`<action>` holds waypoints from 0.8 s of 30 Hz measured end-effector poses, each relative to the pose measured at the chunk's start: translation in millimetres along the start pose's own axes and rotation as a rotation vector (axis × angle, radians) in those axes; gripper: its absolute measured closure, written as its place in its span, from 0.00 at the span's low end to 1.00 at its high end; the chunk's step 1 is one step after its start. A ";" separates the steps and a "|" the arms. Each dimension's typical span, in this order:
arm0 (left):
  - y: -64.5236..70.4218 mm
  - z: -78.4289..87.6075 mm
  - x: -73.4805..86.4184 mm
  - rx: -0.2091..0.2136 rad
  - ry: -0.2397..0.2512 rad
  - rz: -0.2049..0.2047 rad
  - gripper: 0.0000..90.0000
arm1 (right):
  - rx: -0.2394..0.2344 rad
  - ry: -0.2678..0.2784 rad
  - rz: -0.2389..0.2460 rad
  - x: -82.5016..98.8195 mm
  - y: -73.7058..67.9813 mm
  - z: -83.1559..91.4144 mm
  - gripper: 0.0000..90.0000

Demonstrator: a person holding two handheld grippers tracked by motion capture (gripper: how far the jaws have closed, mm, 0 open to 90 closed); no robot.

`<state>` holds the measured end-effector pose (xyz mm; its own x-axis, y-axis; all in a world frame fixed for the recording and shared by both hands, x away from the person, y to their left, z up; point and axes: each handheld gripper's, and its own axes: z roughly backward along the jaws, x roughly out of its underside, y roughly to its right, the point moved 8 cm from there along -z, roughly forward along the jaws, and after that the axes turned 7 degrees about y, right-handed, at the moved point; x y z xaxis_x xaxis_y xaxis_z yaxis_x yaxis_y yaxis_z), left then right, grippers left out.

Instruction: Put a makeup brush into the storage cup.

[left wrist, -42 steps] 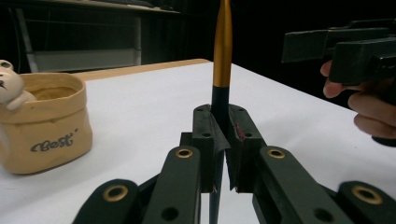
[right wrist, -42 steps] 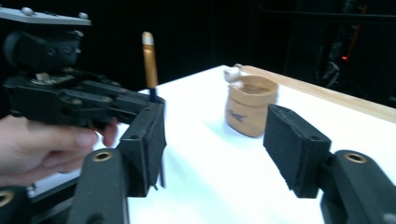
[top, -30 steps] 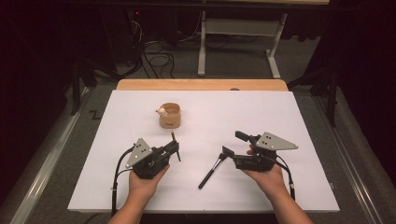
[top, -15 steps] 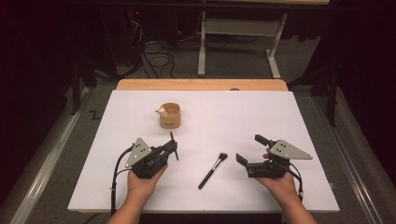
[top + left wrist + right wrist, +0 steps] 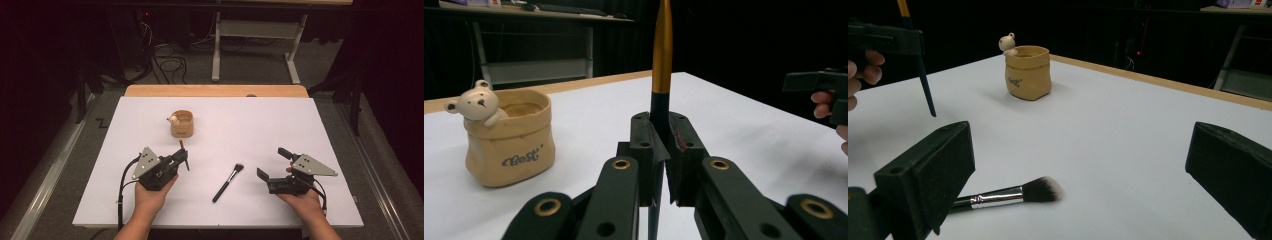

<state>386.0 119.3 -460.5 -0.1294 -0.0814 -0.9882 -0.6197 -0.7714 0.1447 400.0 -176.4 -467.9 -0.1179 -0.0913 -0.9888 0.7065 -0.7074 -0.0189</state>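
While the makeup brush [image 5: 228, 182] lies flat on the white bench [image 5: 260, 130], the person's two hands rest nearest the camera, one on each side of it. To the right of the brush, and clear of it, the right hand-held gripper [image 5: 274, 164] sits in the right hand [image 5: 300, 200] with its jaws spread wide; they have just been opening, and nothing is between them. In the right gripper view the brush lies just past the jaws, its dark bristle head [image 5: 1044, 189] pointing right and its silver ferrule and black handle running off behind the left jaw. To the left of the brush, the left hand-held gripper [image 5: 183, 156] is held in the left hand [image 5: 150, 197], its jaws pressed together on a slim pencil-like brush [image 5: 661, 60] with a gold band above a dark shaft, which stands upright between the pads. Farther back from the makeup brush, beyond the left hand-held gripper, stands a tan pouch-shaped pot [image 5: 182, 125] with a small bear figure [image 5: 476, 102] on its rim. Past the pot, the wooden far edge of the bench [image 5: 215, 90] runs across.
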 end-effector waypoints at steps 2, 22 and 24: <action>-1.7 0.9 -2.1 -0.006 0.006 0.002 0.92 | -0.002 -0.005 0.006 1.2 -0.8 -0.7 0.00; -40.1 -13.1 -17.9 -0.102 0.000 0.001 0.93 | 0.004 0.003 -0.023 0.4 1.5 0.9 0.00; -43.3 -15.4 -19.6 -0.107 0.004 0.006 0.93 | -0.001 0.004 -0.022 0.4 1.7 0.6 0.00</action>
<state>427.3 144.6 -448.2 -0.1299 -0.0882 -0.9876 -0.5323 -0.8341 0.1445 400.7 -178.1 -468.2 -0.1306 -0.0724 -0.9888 0.7047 -0.7083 -0.0412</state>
